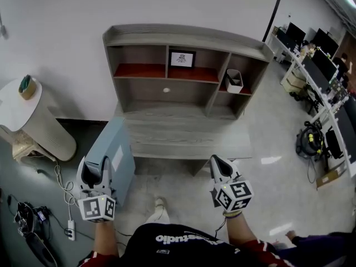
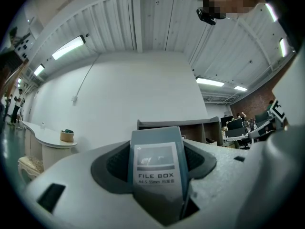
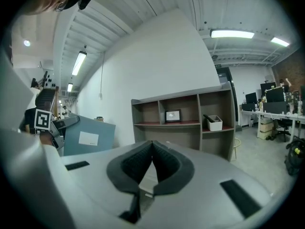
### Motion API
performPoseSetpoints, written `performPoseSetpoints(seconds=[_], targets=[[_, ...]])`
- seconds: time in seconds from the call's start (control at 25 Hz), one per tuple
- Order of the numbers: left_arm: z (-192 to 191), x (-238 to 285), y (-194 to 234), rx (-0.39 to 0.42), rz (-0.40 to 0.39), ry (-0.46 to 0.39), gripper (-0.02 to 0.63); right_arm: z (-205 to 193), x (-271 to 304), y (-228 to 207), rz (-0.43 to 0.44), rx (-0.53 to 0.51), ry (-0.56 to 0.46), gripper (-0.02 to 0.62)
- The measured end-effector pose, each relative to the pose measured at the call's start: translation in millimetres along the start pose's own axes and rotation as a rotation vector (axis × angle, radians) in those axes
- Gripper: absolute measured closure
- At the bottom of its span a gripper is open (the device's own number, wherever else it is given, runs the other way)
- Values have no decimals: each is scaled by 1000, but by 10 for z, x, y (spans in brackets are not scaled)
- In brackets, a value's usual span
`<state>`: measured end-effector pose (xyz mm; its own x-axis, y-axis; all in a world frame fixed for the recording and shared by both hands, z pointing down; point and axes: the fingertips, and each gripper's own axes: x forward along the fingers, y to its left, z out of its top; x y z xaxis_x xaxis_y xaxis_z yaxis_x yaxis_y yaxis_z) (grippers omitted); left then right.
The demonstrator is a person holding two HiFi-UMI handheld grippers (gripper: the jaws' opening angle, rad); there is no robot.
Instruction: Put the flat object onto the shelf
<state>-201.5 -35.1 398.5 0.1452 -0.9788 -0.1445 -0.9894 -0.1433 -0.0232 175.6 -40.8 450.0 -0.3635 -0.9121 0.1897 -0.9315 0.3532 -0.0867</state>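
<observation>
A flat blue-grey file box [image 1: 115,156] with a white label stands on edge at my left, in front of the desk's left end. My left gripper [image 1: 92,172] is shut on its near edge. In the left gripper view the box's spine [image 2: 157,167], labelled FILE BOX, fills the gap between the pads. The grey shelf unit [image 1: 183,36] with red boards stands ahead against the white wall. My right gripper [image 1: 217,163] hangs before the desk's front edge, shut with nothing in it; its pads [image 3: 164,163] meet at the tip. The right gripper view also shows the box [image 3: 88,137] and shelf unit [image 3: 190,123].
The shelf holds a small framed picture [image 1: 182,59] in its middle bay and a white bin [image 1: 234,81] at the right. A grey desk top [image 1: 183,132] lies below it. A round white side table [image 1: 22,107] stands at left, cables and a power strip [image 1: 69,227] lie on the floor, office desks [image 1: 317,71] at right.
</observation>
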Motion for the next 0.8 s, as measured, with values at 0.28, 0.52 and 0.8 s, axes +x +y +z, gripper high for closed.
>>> performPoseSetpoints(seconds=[0.28, 0.52, 0.8], targets=[[-17, 592, 200, 1, 15, -13, 325, 297, 656, -55, 20, -25, -14, 594], [-97, 1009, 343, -23, 13, -11, 325, 388, 1048, -19, 34, -39, -1, 594], [-197, 1409, 464, -51, -18, -17, 325, 519, 1383, -34, 7, -59, 1, 594]])
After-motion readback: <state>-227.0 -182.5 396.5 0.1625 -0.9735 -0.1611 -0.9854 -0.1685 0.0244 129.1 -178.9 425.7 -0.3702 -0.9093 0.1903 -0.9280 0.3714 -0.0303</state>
